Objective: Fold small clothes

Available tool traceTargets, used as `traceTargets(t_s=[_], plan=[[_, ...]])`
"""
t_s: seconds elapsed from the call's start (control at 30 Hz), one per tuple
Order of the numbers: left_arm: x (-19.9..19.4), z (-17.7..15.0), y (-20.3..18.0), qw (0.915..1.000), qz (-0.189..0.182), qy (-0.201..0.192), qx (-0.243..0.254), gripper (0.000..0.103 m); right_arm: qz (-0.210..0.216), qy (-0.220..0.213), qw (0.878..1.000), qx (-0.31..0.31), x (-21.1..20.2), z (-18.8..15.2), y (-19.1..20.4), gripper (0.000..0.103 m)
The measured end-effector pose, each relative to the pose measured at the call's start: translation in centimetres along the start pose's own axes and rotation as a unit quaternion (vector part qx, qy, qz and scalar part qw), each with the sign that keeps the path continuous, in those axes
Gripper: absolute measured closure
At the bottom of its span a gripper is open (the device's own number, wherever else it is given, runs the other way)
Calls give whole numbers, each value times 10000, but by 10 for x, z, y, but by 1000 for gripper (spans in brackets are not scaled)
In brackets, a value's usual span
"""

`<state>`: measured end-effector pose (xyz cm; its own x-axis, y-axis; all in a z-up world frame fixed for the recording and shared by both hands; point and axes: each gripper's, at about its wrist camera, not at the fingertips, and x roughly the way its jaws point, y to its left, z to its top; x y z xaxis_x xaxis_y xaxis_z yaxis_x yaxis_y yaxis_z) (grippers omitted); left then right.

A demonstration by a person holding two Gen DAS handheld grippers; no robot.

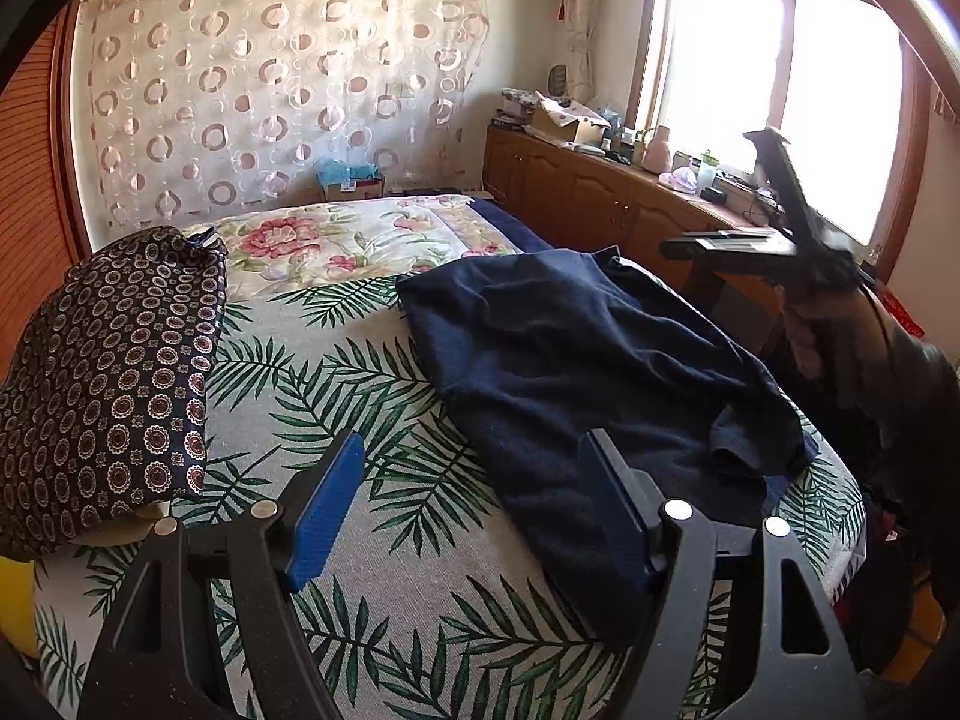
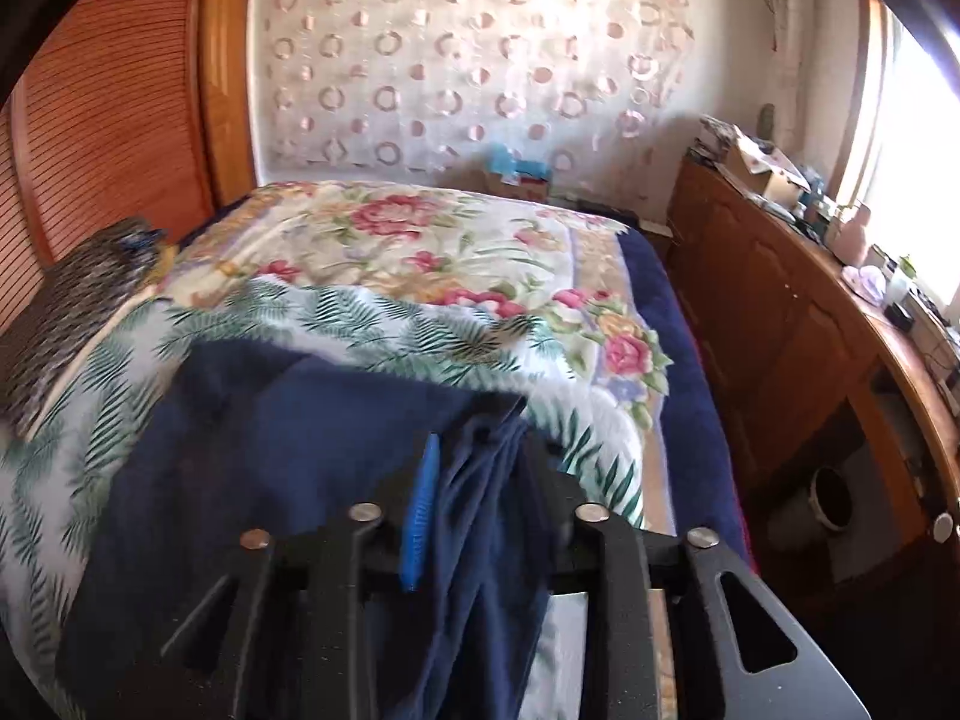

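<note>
Navy garment on bed: my right gripper grasping its edge, left gripper released alongside. Fold starting; next, carry edge across.

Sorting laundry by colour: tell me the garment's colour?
Navy blue garment, plain; the left wrist view shows it best.

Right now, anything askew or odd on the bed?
The navy garment lies rumpled and skewed on the leaf-print sheet, its right edge bunched up. In the right wrist view that cloth is gathered in the right gripper. The left gripper hangs open and empty. The patterned folded cloth looks tidy.
</note>
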<state>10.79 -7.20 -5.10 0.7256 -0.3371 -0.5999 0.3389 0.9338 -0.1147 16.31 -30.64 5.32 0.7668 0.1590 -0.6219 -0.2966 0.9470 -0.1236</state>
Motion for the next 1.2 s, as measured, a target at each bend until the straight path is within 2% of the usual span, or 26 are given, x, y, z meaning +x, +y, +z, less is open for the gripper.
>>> traceTargets(t_s=[0.2,0.53,0.83,1.17,1.2], plan=[[2,-3,-4,10000,-61,35,-1,28,144,-165,9997,-63,-31,-42,14,64],[14,-16,-20,9994,-204,260,100,28,382,179,9989,204,-60,-92,13,64],[18,-23,-32,9988,-280,361,166,28,558,251,9969,497,-82,-101,10,64],[20,-25,-36,9986,-310,389,187,28,697,435,9954,489,-70,-105,18,64],[19,-25,-35,9986,-311,388,188,28,741,412,9952,482,-72,-106,18,71]])
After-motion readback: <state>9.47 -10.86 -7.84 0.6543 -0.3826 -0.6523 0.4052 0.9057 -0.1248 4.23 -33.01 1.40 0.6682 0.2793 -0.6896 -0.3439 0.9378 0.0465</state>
